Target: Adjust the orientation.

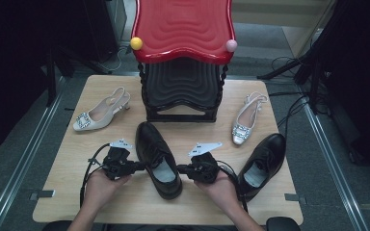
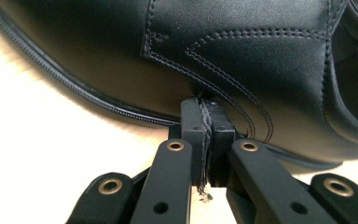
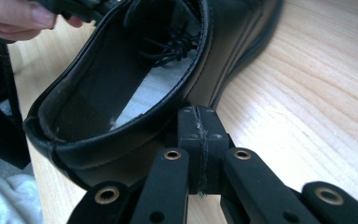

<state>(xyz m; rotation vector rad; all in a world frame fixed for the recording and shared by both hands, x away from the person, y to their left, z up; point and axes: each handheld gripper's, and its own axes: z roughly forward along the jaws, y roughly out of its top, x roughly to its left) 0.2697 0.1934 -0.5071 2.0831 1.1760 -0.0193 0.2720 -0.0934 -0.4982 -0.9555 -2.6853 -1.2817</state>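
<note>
A red-topped rack [image 1: 183, 24] stands at the worktop's [image 1: 72, 159] far edge, with a yellow ball [image 1: 136, 43] and a pink ball [image 1: 231, 45] at its front corners. One pale slingback heel [image 1: 101, 111] lies to its left, another [image 1: 246, 119] to its right. A second black shoe [image 1: 263, 163] sits near the right edge.

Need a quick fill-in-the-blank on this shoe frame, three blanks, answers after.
1. Each tongs, left and right, is shut on a ___ of the near black shoe.
2. The second black shoe lies to that shoe's ___.
3. The stool's red seat carries a yellow ball and a ___ one.

Missing: lace; right; pink
</note>
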